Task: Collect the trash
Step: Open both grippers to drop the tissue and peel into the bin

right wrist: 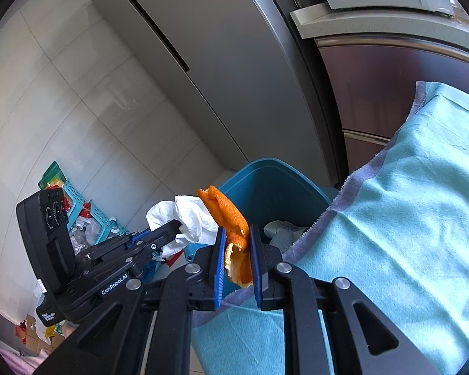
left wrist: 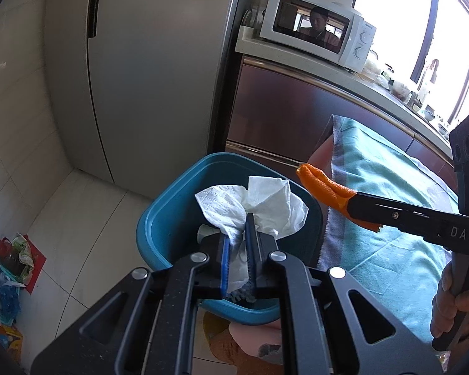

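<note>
The left gripper point(left wrist: 237, 234) pinches a crumpled white tissue point(left wrist: 259, 206) between its blue pads point(left wrist: 224, 265); most of the paper billows out beyond the fingertips, directly over the open mouth of the blue bin point(left wrist: 159, 218). Held there, it looks ready to fall straight in once the jaws part — the wad sits above the opening, not the rim. The right gripper point(right wrist: 237, 256) is pressed together on a strip of orange peel point(right wrist: 231, 218), which stands up between its pads and curls forward past the tips. That peel hangs ahead of the jaws near the bin's near edge, just beside the teal cloth point(right wrist: 406, 203) draped over the table. Some pale scrap already lies inside the bin, below and beyond the right fingertips.

Both grippers converge on the same target from opposite sides. The left one tilts downward, fingers pointing into the bin. The right one reaches in roughly level from the cloth side, its orange-tipped load crossing ahead of the left jaws, the person's hand point(left wrist: 453, 306) wrapped around its handle. Releasing both seems the next step — the peel may need to travel slightly further forward first.
</note>
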